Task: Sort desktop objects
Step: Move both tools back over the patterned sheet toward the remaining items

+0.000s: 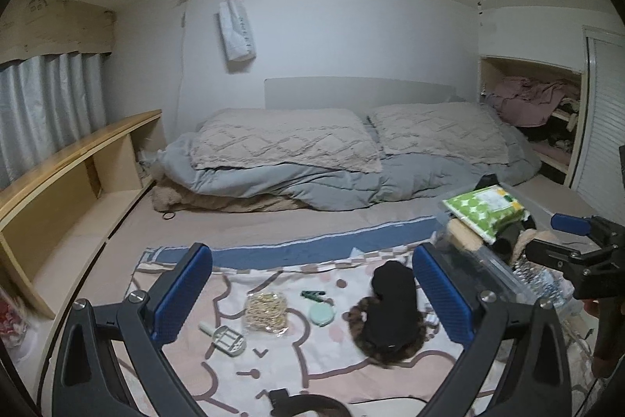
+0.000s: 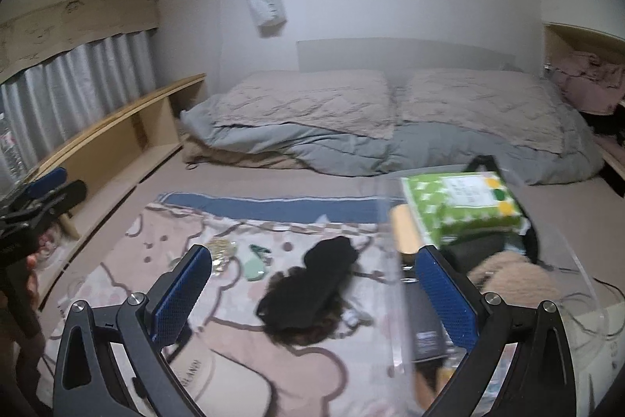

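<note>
- Two claws hover level over the blanket (image 1: 332, 350), spread and empty: left claw (image 1: 312, 296), right claw (image 2: 314, 297).
- Black sock (image 1: 392, 311) lies at 12 o'clock between the left claw's fingers; clear bin (image 2: 398, 260) at 2 o'clock.

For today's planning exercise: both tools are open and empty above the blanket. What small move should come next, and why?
Probably lower the open left tool onto the black fabric item lying between its fingers on the pink patterned blanket, then close. It is the nearest loose piece, and the clear plastic bin already holding the green tissue pack stands just beside it.
</note>
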### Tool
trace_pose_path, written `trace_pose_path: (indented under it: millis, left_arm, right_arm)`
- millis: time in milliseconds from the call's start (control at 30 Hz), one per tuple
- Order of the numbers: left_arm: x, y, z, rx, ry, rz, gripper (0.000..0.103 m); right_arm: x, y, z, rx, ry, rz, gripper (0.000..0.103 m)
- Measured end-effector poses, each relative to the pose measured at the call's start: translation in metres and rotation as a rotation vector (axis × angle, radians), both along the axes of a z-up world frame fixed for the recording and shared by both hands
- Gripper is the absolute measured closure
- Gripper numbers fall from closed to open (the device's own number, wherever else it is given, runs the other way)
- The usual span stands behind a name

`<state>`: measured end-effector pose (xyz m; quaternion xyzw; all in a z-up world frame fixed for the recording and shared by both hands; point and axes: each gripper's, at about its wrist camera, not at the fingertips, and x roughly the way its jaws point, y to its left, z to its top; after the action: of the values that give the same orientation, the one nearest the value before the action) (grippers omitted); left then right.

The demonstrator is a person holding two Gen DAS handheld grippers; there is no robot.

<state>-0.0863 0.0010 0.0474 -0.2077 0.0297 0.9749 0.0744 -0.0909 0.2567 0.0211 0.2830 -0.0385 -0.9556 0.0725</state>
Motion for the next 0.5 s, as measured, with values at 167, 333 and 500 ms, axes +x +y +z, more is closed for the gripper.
trace_pose_path:
  millis: [167,333,500]
  left_arm:
    - [-0.004,-0.015,-0.008,0.011,-0.004,0.041,0.0]
    - [-0.006,-0.028,-0.013,0.031,-0.005,0.079,0.0]
    - [-0.009,-0.033,-0.02,0.018,-0.009,0.106,0.0]
  right_arm:
    - [-0.007,-0.031,0.0,0.055,0.011,0.042,0.0]
    - [-0.017,-0.046,-0.013,0.049,-0.014,0.083,0.0]
    - [-0.026,-0.058,-0.031,0.101,-0.077,0.135,0.0]
